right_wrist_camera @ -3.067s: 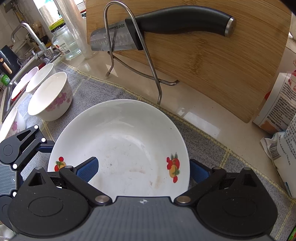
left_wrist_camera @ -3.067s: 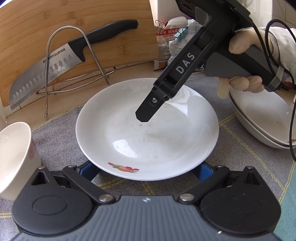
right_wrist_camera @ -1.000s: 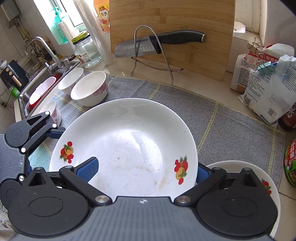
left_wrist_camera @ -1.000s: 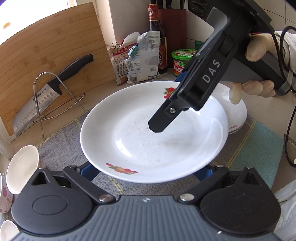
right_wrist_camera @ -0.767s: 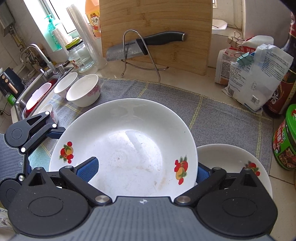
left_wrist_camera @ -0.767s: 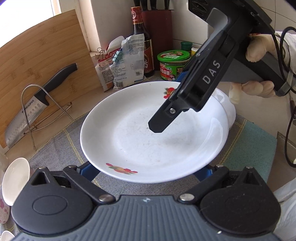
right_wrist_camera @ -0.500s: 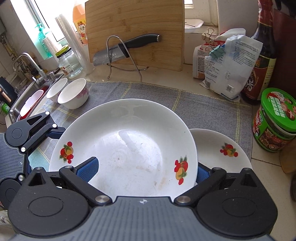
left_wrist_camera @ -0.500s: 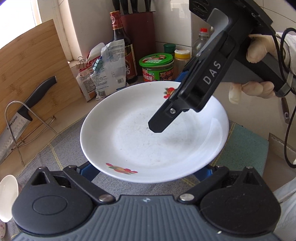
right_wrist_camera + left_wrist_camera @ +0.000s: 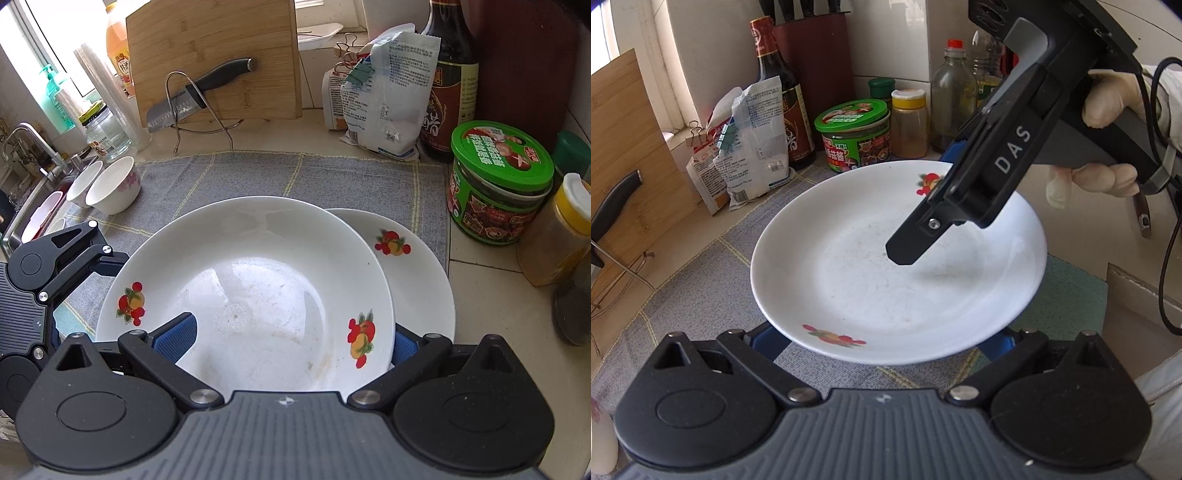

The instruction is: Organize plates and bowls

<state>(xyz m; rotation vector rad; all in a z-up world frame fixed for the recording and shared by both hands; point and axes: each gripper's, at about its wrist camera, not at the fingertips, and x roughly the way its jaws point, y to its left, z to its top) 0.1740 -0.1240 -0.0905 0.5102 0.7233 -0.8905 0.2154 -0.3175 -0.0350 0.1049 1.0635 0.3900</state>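
A white plate with fruit prints is held off the grey mat by both grippers. My left gripper is shut on its near rim. My right gripper is shut on the opposite rim of the same plate; its finger reaches over the plate in the left wrist view. A second matching white plate lies on the mat to the right, partly under the held one. Two small white bowls with pink flowers stand at the mat's left end.
A green-lidded jar, a yellow-lidded spice jar, a dark sauce bottle and clipped bags stand at the right back. A cutting board with a knife on a wire rack stands behind. The sink is far left.
Both grippers have carried the plate to the right along the counter. It now overlaps the second plate by the jars. The knife rack and bowls have receded to the left.
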